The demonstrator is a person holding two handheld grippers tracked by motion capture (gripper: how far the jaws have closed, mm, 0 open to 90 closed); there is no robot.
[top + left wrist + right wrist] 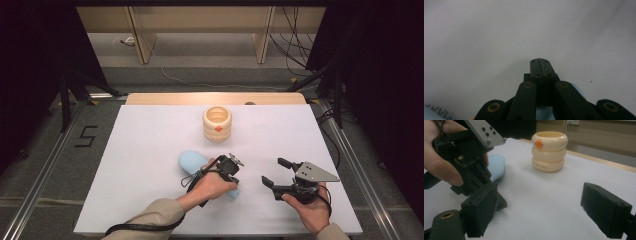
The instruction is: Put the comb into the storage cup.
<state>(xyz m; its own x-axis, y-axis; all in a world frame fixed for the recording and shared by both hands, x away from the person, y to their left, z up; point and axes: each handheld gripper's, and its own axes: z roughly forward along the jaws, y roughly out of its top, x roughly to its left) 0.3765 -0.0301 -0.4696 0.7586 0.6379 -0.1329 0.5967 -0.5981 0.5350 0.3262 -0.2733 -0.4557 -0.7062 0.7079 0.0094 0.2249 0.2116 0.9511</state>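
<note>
- High view: white surface point(150, 150) carrying a cream ringed cup point(217, 124) with an orange mark, standing upright toward the far edge at centre. A pale blue brush point(192, 161) lies flat nearer the person, left of centre. The left gripper point(234, 165) is held over the brush's near end, the hand point(212, 185) covering part of it. The right gripper point(279, 172) hovers well to the right, its fingers spread wide with nothing between them.
- Left gripper view: both fingers point(535, 68) pressed together, seam closed, nothing gripped; white surface beyond, a sliver of blue brush point(576, 87) behind the linkage.
- Right gripper view: own fingers point(606, 210) wide apart and empty. Cup point(549, 151) upright at the far centre; brush point(496, 166) at left, bristles down, just behind the left gripper's body.
</note>
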